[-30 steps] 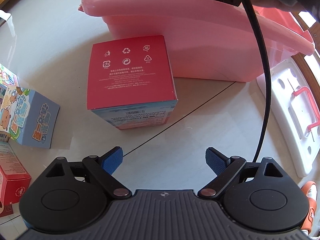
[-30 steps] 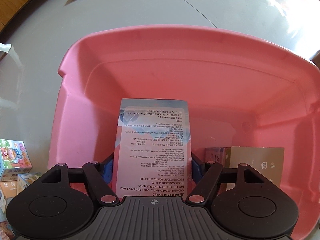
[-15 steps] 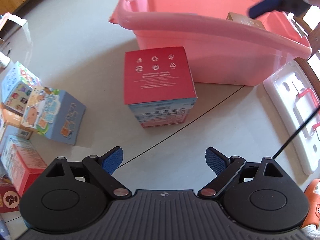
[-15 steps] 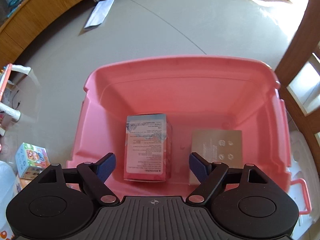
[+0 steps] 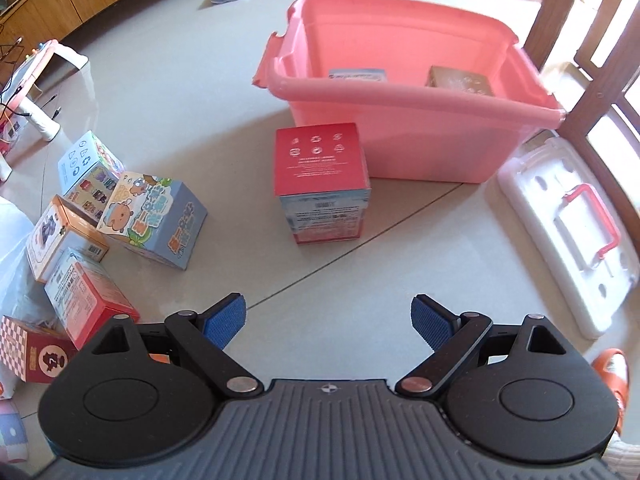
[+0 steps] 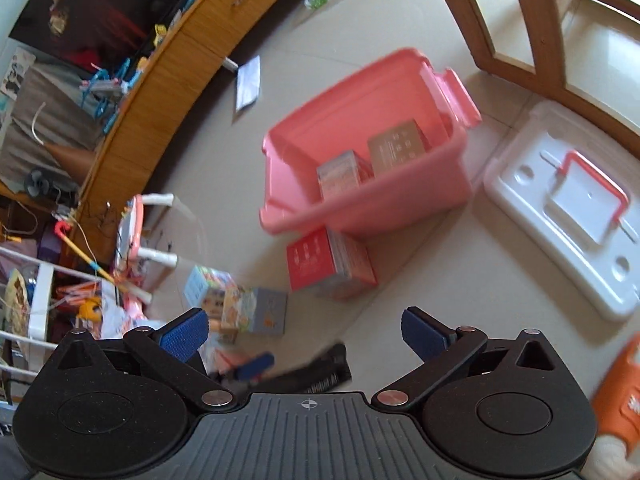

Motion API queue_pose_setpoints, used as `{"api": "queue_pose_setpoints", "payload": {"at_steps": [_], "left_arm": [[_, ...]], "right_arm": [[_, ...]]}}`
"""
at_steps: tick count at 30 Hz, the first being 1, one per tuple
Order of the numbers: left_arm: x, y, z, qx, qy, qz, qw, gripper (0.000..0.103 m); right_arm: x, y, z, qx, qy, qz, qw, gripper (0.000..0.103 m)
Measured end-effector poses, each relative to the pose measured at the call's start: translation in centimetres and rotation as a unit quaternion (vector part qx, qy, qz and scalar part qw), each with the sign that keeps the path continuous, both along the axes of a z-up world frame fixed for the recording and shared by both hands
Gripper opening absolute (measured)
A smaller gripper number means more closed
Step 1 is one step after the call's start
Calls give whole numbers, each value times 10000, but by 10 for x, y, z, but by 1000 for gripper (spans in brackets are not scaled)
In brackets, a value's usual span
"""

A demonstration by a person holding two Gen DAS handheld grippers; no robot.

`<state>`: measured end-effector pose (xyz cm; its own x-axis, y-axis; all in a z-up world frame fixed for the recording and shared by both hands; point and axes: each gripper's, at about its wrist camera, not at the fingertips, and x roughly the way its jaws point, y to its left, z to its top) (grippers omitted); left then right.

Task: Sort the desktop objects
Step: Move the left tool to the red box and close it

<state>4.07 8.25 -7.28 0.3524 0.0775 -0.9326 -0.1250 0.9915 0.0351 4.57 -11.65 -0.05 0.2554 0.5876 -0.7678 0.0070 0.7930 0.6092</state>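
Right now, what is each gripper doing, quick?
Left gripper: open, holding nothing.
Right gripper: open, holding nothing.

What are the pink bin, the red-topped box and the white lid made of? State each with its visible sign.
Pink bin: moulded plastic, likely; smooth walls, rolled rim, slightly see-through in sunlight.
Red-topped box: printed cardboard; sharp folded edges, recycling symbols, a barcode.
White lid: glossy moulded plastic, apparently; pressed recesses and a red handle.

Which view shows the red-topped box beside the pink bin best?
The left wrist view: the red-topped box sits centred and sharp, its top and barcode side readable, just before the pink bin. The right wrist view shows it smaller, tilted and motion-blurred.
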Motion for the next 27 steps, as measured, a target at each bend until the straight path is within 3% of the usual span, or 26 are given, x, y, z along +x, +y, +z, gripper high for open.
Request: {"api": "queue_pose_setpoints", "payload": {"at_steps": [3, 5, 10, 17, 25, 27], "left_arm": [[-9, -14, 5, -17, -86, -129, 9999, 92], [-14, -19, 8, 13, -194, -128, 9997, 92], [-13, -21, 15, 122, -611, 38, 9980, 92], [16, -10, 17, 131, -917, 280, 9953, 92], [62, 5, -7, 422, -932, 155, 9946, 92], [74, 10, -14, 319, -904, 187, 9952, 92]], "right_arm": [[-42, -5, 2, -468, 180, -17, 9987, 101], [-69, -21, 3, -936, 83, -625, 9936, 101], [-81, -56, -18, -2013, -112, -1877, 9613, 101], [-72, -60, -58, -2756, -482, -1953, 9400, 101], [-48, -45, -98, -2538, -432, -1719, 9509, 101], [-43, -37, -107, -2650, -365, -1582, 9505, 101]]}}
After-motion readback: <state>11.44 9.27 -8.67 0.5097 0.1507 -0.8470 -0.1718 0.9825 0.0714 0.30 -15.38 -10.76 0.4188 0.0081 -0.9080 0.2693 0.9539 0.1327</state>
